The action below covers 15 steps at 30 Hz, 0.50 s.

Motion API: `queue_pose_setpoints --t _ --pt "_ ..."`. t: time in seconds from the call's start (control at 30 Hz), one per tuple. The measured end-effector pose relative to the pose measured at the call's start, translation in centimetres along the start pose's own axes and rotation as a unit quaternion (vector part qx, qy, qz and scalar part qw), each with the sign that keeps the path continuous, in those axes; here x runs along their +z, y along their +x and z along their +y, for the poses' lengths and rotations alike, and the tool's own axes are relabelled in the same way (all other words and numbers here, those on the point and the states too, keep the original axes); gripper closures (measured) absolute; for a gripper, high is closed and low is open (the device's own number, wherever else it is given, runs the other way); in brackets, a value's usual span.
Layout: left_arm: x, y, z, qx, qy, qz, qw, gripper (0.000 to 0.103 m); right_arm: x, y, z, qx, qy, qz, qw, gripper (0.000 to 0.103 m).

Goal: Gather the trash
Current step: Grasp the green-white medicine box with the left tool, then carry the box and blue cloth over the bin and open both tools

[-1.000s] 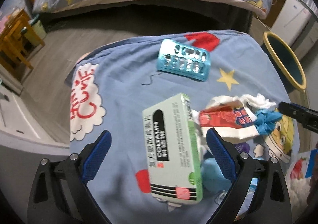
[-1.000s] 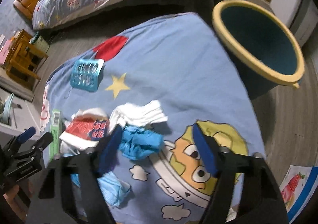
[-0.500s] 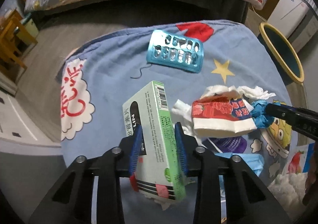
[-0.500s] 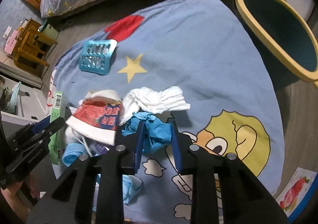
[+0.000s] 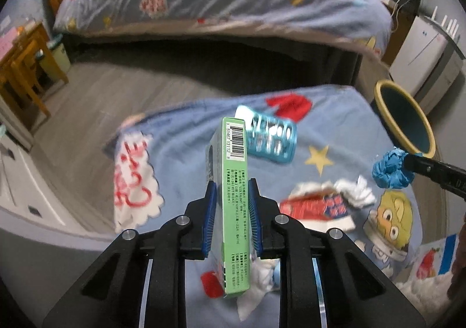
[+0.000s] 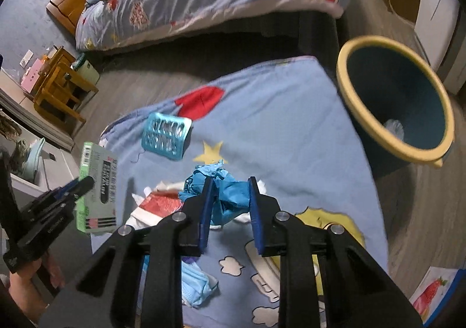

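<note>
So the left gripper (image 5: 232, 191) has just closed on the green box (image 5: 235, 182), pads squeezing its narrow sides, and the box sticks up edge-on past the fingertips, off the blue cloth (image 5: 189, 136). Behind it a blister pack (image 5: 273, 136) lies flat, with red wrapper (image 5: 314, 207) and white tissue (image 5: 356, 192) further right. The right gripper (image 6: 230, 194) is clamped on a blue wad (image 6: 227, 197), raised above the pile. The bin (image 6: 375, 51) sits beside the cloth at far right.
</note>
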State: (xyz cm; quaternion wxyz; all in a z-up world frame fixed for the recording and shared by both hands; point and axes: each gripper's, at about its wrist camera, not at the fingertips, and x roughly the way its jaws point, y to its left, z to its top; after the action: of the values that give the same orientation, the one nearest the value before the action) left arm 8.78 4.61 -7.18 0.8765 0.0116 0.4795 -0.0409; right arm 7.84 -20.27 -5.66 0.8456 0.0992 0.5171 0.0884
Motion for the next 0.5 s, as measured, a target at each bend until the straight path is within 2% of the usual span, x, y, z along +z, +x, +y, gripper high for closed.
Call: queue_pose_setpoints --t 0.23,0.5 --pt "1.6 -2.8 -0.9 -0.01 0.013 -0.059 0.9981 0.08 3.1 -3.7 0.7 -0.014 -0.043 -0.047 0.998 0.08" --pt "2.4 -3.8 -1.9 -0.025 0.022 -0.084 0.9959 0.08 6.0 -6.2 -0.8 -0.032 -0.071 -0.076 0.994 0.08"
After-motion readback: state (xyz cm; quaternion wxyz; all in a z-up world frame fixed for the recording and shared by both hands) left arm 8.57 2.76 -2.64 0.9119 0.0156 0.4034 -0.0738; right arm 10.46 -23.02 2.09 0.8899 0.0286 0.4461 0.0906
